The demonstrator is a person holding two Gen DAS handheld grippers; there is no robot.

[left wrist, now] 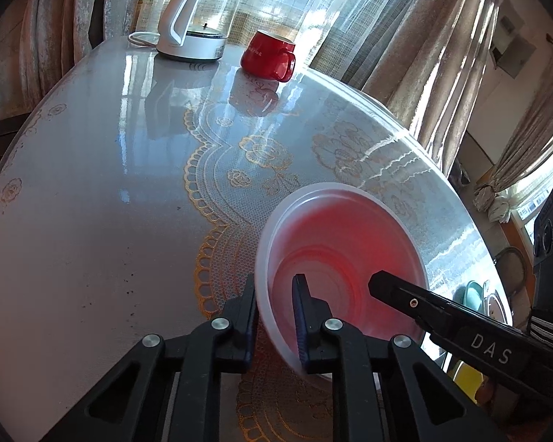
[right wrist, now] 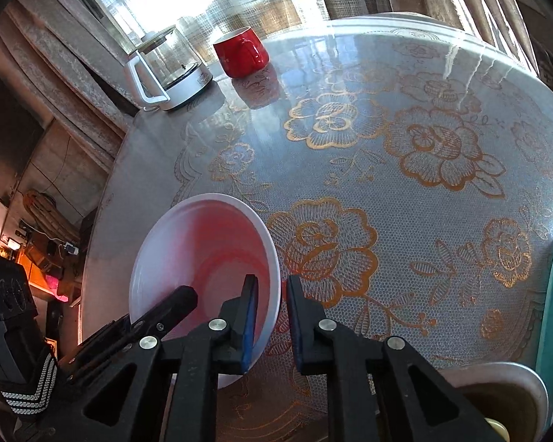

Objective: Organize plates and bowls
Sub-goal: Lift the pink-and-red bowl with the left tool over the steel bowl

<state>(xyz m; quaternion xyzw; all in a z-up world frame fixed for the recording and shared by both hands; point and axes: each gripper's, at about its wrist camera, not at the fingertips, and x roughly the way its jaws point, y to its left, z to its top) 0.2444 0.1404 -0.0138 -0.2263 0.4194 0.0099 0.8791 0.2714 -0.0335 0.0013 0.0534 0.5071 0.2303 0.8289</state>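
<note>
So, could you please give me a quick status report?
Both hand-held grippers, left and right, clamped on opposite rims of the pink bowl. Bowl on the table. Nothing blocking.

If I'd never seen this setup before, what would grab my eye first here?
Probably the pink-tinted white bowl near the table's edge, pinched at opposite rims by the left tongs and the right tongs. Next, the red mug and glass kettle on the far side of the gold-flowered tablecloth.
</note>
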